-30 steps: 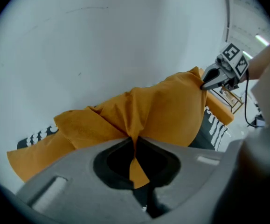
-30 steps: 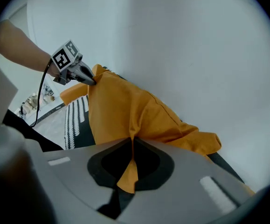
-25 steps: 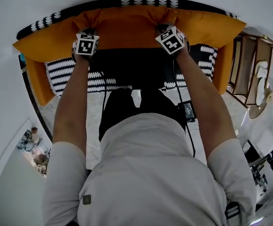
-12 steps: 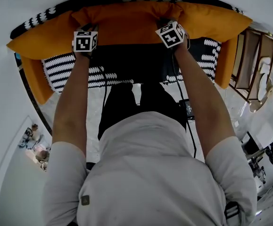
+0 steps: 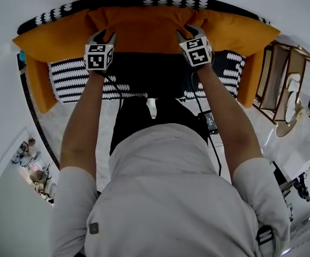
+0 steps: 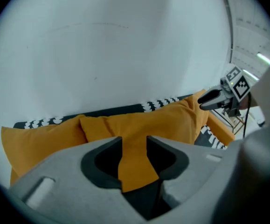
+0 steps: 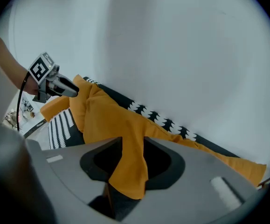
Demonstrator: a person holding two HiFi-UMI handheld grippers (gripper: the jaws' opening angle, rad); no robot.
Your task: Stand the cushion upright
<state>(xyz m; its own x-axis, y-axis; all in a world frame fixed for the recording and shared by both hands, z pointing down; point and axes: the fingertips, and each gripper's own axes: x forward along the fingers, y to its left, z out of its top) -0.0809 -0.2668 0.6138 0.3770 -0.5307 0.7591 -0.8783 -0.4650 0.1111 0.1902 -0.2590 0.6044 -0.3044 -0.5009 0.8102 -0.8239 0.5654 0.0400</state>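
Two grippers, both at the bottom edge of the middle orange cushion [image 5: 144,25]. The cushion stands upright on its long edge at the back of the sofa [image 5: 72,82], its back against the white wall [image 6: 125,45]. A left-hand cushion [image 5: 50,36] and a right-hand cushion [image 5: 240,31], also orange, butt against it on either side. The sofa cover is black with white zigzag rows, and the black-and-white edging shows along the top behind all three cushions. Left gripper [image 5: 104,36]: sits near the cushion's lower left corner in the head view, pointing down and away from the person, fingertips on the orange cloth. In the left gripper view its jaws have just been opening and now stand moderately apart. A loose fold of the cushion's cover fills the gap between them, its lower edge hanging free over the dark seat, and the pads are not pinching it. Right gripper [image 5: 189,33]: sits near the cushion's lower right corner, same attitude, tips on the cloth. In the right gripper view its jaws have likewise just been opening and stand parted to a similar width. A drooping fold of the cover lies in the gap, slack, with no clamp on it. Each gripper appears in the other's view, level with the cushion's edge. The person's bare forearms reach forward from light sleeves.
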